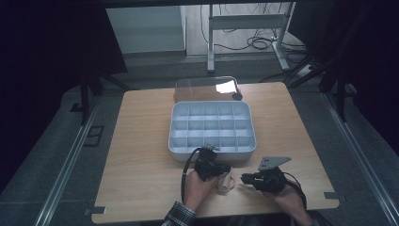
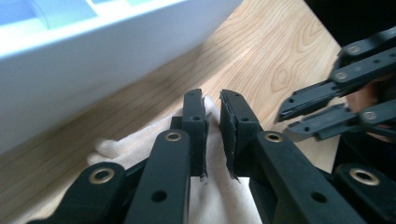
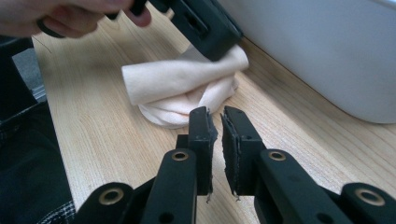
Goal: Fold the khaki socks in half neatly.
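Wooden surface (image 1: 141, 141) stands on a dim grey floor, a white compartment tray (image 1: 212, 149) at its centre. Near the tray's front edge, left tongs (image 2: 212, 100) clench a folded cream cloth (image 3: 177, 86); right tongs (image 3: 215, 119) sit nearly closed, empty, just beside it.

The high view looks down from above; both claw cameras (close, low) share the cloth (image 3: 187, 88).

White compartment tray (image 1: 211, 147) (lid (image 1: 202, 88) behind), wooden table (image 1: 141, 141), metal stand (image 1: 247, 21)
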`<state>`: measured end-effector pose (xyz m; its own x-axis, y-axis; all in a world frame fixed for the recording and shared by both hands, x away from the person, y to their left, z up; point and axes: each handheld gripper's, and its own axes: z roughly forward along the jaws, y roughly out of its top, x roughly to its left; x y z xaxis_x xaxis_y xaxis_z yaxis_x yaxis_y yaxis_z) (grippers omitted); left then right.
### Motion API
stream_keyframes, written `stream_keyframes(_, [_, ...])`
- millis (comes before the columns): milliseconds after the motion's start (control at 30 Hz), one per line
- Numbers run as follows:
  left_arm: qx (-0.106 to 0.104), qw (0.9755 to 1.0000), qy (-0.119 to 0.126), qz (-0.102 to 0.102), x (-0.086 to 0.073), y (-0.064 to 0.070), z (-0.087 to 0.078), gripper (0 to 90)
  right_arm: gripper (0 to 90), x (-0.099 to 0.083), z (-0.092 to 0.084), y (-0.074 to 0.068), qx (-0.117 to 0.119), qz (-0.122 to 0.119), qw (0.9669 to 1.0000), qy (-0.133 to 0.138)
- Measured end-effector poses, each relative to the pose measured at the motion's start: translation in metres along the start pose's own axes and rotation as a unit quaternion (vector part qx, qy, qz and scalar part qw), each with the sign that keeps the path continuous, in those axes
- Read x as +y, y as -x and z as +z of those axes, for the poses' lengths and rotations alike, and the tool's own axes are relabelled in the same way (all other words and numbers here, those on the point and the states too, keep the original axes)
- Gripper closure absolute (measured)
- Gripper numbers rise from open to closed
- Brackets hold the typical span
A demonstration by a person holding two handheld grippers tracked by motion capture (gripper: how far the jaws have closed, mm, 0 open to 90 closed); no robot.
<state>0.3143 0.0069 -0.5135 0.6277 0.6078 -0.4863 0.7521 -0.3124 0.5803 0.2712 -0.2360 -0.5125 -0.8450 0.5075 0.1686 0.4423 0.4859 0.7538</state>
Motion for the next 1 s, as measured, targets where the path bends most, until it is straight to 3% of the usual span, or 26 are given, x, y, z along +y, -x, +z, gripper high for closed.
stream_keyframes(333, [-0.003,1.0,-0.008,0.003,0.0,-0.004,0.005,83.7,84.9,0.016,0.003,-0.011,0.022,-0.014,0.9996,0.012])
stream_keyframes(700, [-0.007,0.9999,-0.009,0.009,-0.003,-0.009,0.002,89.0,87.2,0.04,0.033,-0.034,0.057,-0.044,0.9974,0.011])
stream_keyframes(833, [-0.004,0.9999,-0.008,0.009,-0.005,-0.011,-0.001,89.0,87.1,0.036,0.042,-0.035,0.049,-0.048,0.9976,-0.006])
stream_keyframes(1000, [0.001,1.0,-0.004,0.008,-0.011,-0.013,-0.008,88.8,87.1,0.025,0.037,-0.028,0.038,-0.035,0.9986,-0.005])
